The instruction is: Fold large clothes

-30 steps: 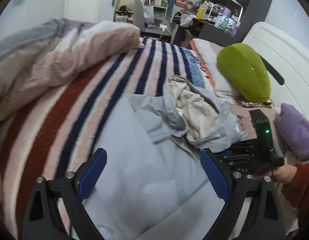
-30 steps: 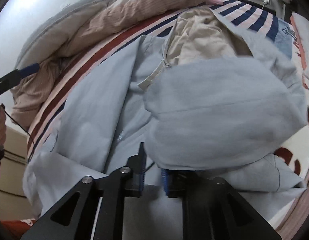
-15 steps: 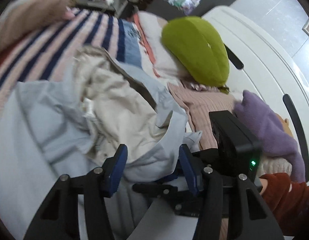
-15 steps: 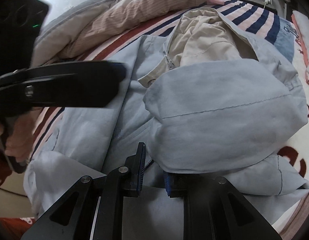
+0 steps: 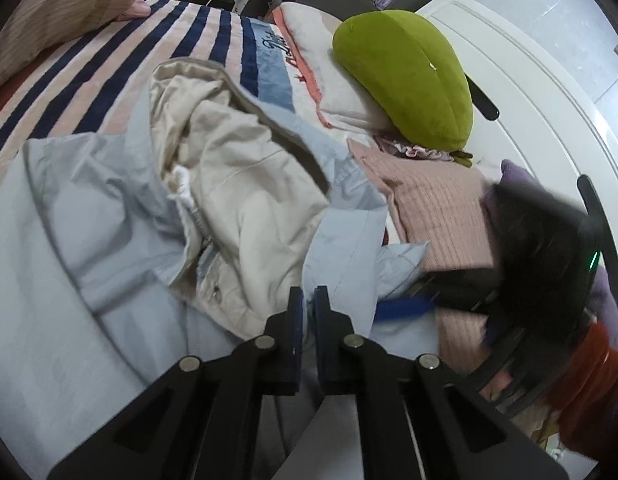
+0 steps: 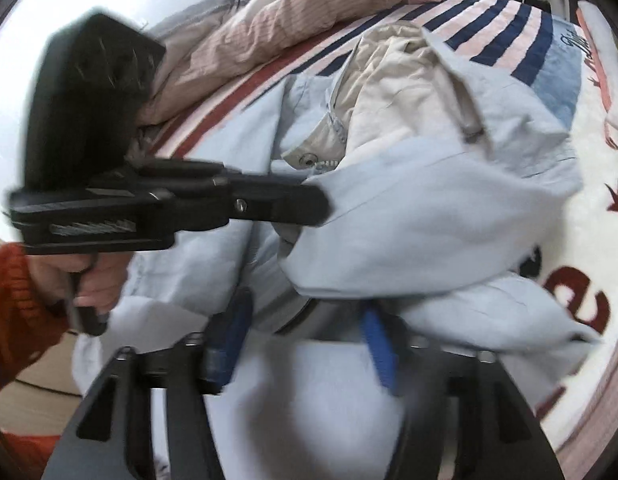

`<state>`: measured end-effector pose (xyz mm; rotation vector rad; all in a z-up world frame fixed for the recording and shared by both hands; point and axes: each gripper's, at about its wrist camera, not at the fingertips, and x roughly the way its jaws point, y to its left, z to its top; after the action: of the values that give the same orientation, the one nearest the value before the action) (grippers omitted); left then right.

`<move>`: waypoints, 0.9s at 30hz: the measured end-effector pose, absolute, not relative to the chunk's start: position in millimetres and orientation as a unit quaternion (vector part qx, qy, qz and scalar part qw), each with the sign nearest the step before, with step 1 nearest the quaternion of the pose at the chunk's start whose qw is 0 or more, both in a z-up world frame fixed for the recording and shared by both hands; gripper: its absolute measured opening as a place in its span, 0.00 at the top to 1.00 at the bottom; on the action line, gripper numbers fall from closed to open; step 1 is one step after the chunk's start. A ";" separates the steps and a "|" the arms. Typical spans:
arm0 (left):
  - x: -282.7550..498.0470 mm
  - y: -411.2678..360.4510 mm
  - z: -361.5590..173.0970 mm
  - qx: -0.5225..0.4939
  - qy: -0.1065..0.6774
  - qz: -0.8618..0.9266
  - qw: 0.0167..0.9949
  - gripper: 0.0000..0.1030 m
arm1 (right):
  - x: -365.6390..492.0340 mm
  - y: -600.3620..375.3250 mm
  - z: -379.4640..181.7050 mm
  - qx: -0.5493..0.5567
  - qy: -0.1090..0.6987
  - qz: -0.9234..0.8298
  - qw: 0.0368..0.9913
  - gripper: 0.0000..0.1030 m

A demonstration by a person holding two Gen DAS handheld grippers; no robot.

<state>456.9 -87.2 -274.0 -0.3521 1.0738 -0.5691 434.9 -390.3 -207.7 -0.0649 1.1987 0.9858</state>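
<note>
1. The jacket [image 5: 89,248] is lying crumpled on the bed [image 5: 181,40], hood toward the green pillow [image 5: 405,76].
2. The left gripper [image 5: 309,300] is pinching its pale blue fabric.
3. The right gripper [image 6: 305,344] is standing spread apart.

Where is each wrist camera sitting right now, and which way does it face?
Left wrist: behind the left hand-held gripper, shut on the light-blue, beige-lined jacket; faces the white headboard and green plush pillow; right hand-held gripper at right.
Right wrist: behind the right hand-held gripper, open over the jacket; faces the striped blanket; left hand and orange sleeve show.
Shared: the jacket, the blanket, each other's gripper.
</note>
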 end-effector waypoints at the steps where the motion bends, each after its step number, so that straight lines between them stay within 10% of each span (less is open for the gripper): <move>1: 455.1 -85.8 -275.7 -0.161 0.505 -0.264 0.806 0.97 | 435.6 -395.0 -203.7 -0.026 0.541 0.442 0.716 0.37; 18: 440.8 -76.5 -279.0 -0.156 0.505 -0.243 0.813 0.97 | 536.1 -456.0 -243.9 0.222 0.583 0.269 0.734 0.23; 22: 436.3 -76.2 -276.0 -0.148 0.501 -0.234 0.820 0.97 | 541.6 -439.0 -244.0 0.201 0.584 0.272 0.738 0.69; 27: 428.9 -71.1 -257.6 -0.124 0.486 -0.214 0.838 0.88 | 527.5 -416.6 -209.9 0.124 0.522 0.273 0.798 0.91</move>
<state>428.9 -71.1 -257.6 -0.2621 1.0289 -0.4535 527.5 -416.6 -209.9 0.2671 1.1214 0.5850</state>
